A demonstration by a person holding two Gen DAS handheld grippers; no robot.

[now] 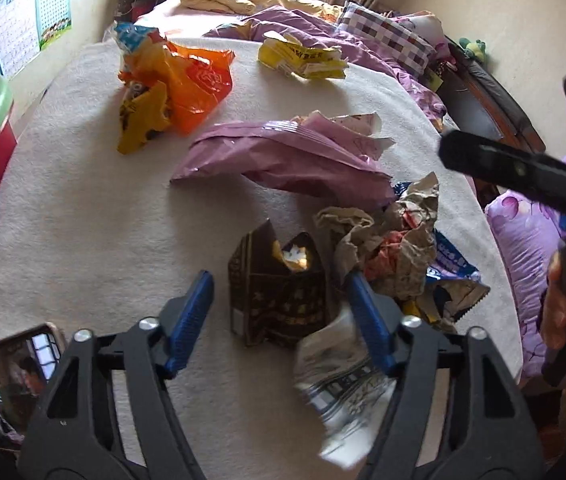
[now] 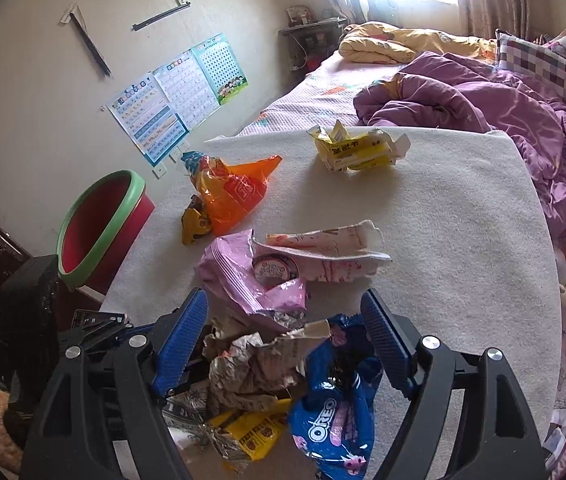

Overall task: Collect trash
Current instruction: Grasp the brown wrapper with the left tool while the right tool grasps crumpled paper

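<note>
We find the trash uncollected: a dark brown carton (image 1: pixel 279 292) sits between the left gripper's (image 1: pixel 279 320) spread fingers, unpinched. The right gripper (image 2: pixel 285 344), fingers likewise spread, straddles crumpled brown paper (image 2: pixel 255 364) and a blue packet (image 2: pixel 333 408) reading "OREO". Orange (image 2: pixel 235 194), pink (image 2: pixel 243 268) and yellow (image 2: pixel 353 148) wrappers remain on the white blanket (image 2: pixel 443 220). The red bin (image 2: pixel 103 224) beside the bed appears empty.

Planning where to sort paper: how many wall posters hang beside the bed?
3 posters, side by side on the wall behind the bin: left, middle, right. More could be out of view.
</note>
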